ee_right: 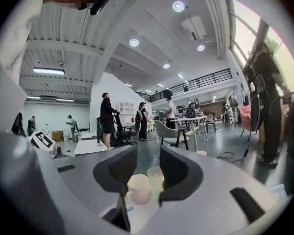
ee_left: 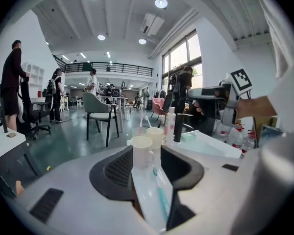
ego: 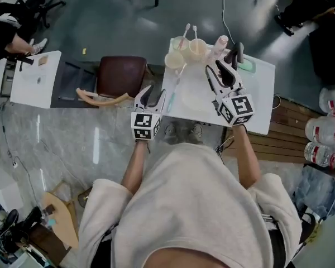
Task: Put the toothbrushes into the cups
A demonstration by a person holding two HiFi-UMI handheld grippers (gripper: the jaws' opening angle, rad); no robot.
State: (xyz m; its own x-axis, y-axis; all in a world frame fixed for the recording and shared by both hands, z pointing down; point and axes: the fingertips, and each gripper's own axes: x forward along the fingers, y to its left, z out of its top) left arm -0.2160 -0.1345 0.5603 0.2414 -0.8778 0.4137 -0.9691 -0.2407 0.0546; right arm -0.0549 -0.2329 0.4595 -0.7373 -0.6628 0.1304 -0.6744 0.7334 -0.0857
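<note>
Closest to the head camera is the person's pale beige shirt (ego: 195, 205), filling the bottom of that view.

The task's thing yet to be placed is a slim white toothbrush with a teal handle (ee_left: 161, 195). It lies flat on the white bench (ego: 257, 105), running from just beside the cream ceramic mug (ego: 175, 59) back toward the person. The left hand-held gripper (ee_left: 147, 155) is on the person's side of that mug, at the brush's near end. Its jaws are spread wide and pinch nothing; the brush shows on the bench through the gap and the mug stands straight ahead.

Just beyond the mug stands a second, paler cup (ego: 197, 48) with two pink toothbrushes (ego: 188, 32) already upright in it. Farther to the mug's right are a pink-and-white bottle (ego: 220, 42) and a pale green block (ego: 247, 66). The right hand-held gripper (ee_right: 148, 163) is over the bench to the mug's right, jaws apart and nothing between them. A brown padded chair (ego: 121, 74) stands on the floor to the mug's left.

By my reading, the step in hand is picking up the last brush. The left jaws need to come down around the thin handle, pinch it squarely, lift it, then tip it upright over the mug's mouth before letting go.
</note>
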